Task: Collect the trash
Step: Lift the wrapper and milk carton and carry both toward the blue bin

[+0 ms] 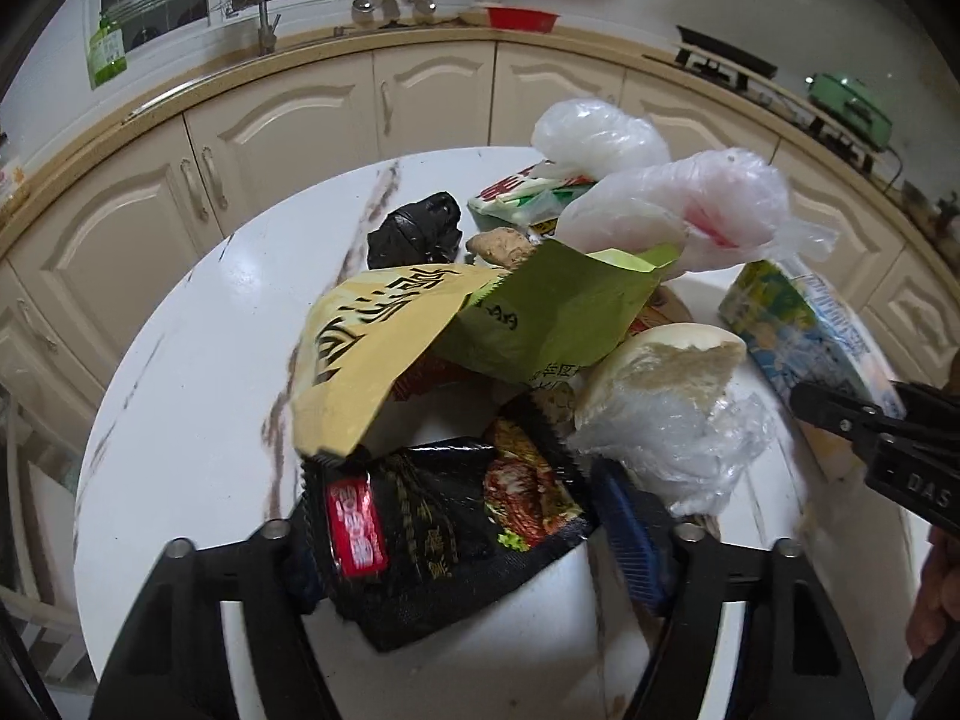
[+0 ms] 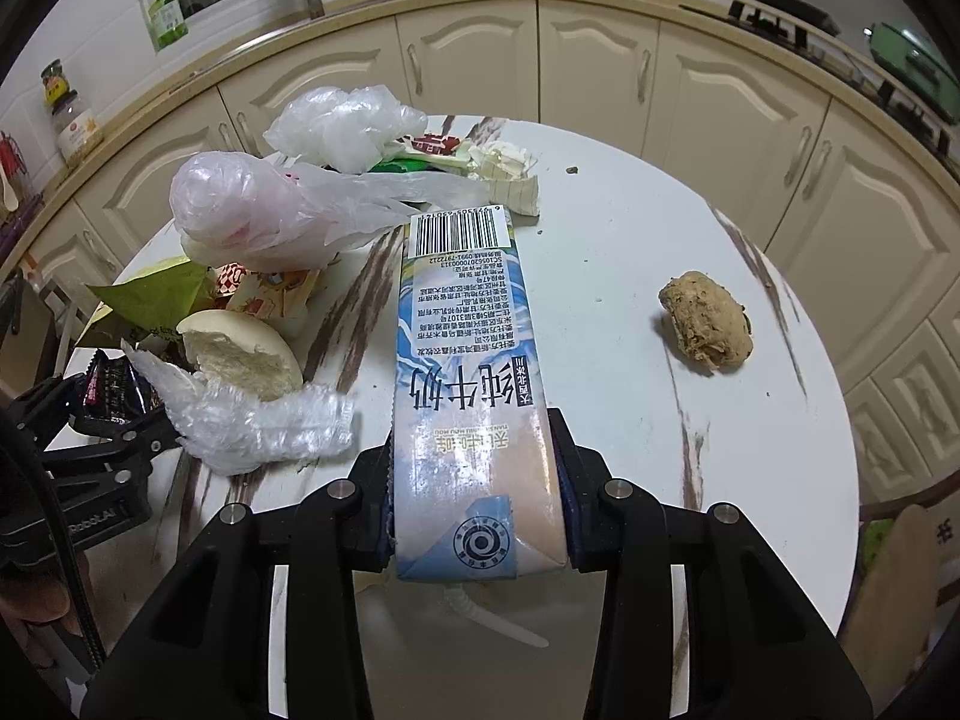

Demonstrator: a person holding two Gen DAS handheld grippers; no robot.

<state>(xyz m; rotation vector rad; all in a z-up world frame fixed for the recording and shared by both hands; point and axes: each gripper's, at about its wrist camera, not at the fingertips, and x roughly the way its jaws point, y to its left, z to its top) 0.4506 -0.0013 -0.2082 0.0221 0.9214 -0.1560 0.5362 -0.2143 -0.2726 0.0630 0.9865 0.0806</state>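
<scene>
A black snack wrapper (image 1: 438, 534) lies at the near edge of the round white table (image 1: 198, 360), between the fingers of my left gripper (image 1: 456, 498); both pads touch its side edges. Behind it are a yellow wrapper (image 1: 372, 348), a green wrapper (image 1: 552, 312) and a bitten bun in plastic film (image 1: 654, 372). My right gripper (image 2: 474, 510) is shut on a blue-and-white milk carton (image 2: 468, 360), which lies lengthwise between its pads and points away over the table. The left gripper (image 2: 102, 438) shows at the left edge of the right wrist view.
Two crumpled clear bags (image 1: 678, 210) (image 1: 594, 132), a black bag (image 1: 414, 228) and a green-and-white packet (image 1: 516, 192) sit at the far side. A brown lump (image 2: 708, 324) lies alone on the right. Cream cabinets (image 2: 600, 60) ring the table.
</scene>
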